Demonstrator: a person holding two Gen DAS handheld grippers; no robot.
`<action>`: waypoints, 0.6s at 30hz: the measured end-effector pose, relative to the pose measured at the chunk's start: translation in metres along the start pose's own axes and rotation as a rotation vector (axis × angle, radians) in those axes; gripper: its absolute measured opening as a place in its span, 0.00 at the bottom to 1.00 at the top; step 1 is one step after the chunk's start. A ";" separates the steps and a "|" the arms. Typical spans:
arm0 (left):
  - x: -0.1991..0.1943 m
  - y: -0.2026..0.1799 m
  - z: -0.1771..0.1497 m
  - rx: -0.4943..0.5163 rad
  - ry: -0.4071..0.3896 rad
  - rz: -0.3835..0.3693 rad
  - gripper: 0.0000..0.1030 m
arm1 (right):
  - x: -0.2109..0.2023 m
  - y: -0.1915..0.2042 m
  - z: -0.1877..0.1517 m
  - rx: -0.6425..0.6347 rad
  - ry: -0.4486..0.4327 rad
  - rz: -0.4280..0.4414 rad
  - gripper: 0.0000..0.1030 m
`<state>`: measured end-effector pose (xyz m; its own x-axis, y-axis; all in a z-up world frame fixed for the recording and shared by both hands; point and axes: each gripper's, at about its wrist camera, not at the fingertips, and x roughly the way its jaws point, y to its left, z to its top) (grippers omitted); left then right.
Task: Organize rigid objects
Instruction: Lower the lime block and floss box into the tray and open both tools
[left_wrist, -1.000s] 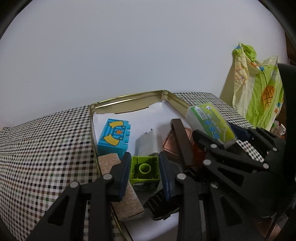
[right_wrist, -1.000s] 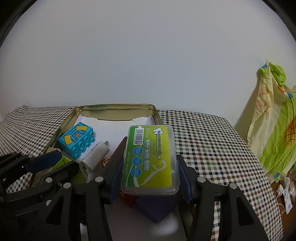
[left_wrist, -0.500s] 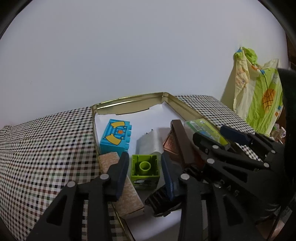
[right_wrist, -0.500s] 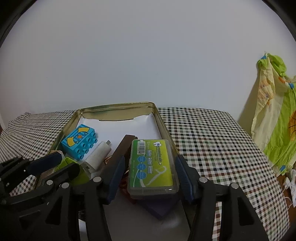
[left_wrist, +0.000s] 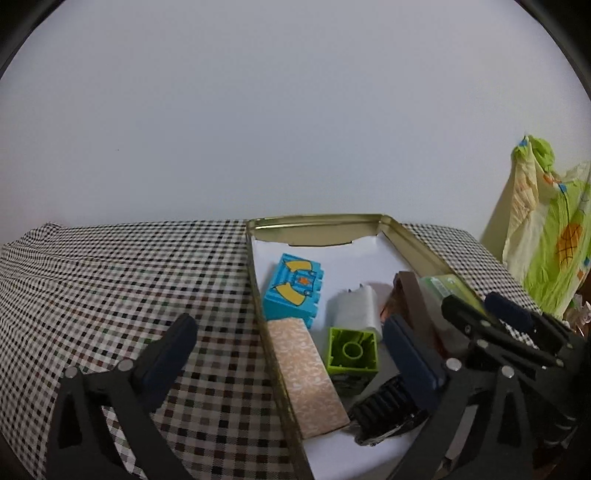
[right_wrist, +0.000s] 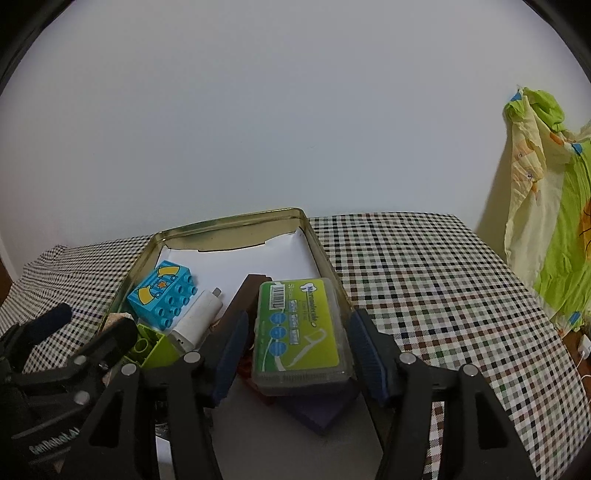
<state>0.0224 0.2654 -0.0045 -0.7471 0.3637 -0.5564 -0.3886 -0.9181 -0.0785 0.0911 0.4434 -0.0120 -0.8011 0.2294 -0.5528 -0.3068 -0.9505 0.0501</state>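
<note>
Left tongs (left_wrist: 291, 354) just spread wide, empty | right tongs (right_wrist: 295, 347) apart beside floss box (right_wrist: 301, 328) | tin (left_wrist: 317, 221) crowded

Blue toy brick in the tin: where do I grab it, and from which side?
Grip the blue toy brick across its two smooth long sides, coming down from above. It lies with its studs facing sideways, the tin wall crowds one end and the white charger sits beside it.

Left tool (left_wrist: 291, 356): matte black plastic frame with triangular cut-outs in the arms, silver round screw heads at the joints, and dark blue pads on the inner faces of both fingers. Right tool (right_wrist: 295, 349): same build, blue ribbed pads. White lettering marks the left tool's body.
</note>
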 end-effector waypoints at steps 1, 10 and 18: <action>0.000 0.000 0.000 0.005 -0.001 0.001 0.99 | 0.000 0.000 0.000 -0.001 0.000 -0.001 0.60; 0.004 0.000 0.000 0.012 0.007 0.010 0.99 | 0.001 0.001 -0.001 -0.014 0.007 -0.010 0.60; 0.007 -0.001 0.001 0.035 0.024 0.004 0.99 | -0.002 0.000 -0.003 -0.003 -0.001 -0.012 0.60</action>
<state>0.0174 0.2687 -0.0078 -0.7357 0.3559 -0.5762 -0.4048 -0.9132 -0.0472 0.0942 0.4420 -0.0130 -0.7981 0.2407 -0.5523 -0.3145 -0.9484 0.0412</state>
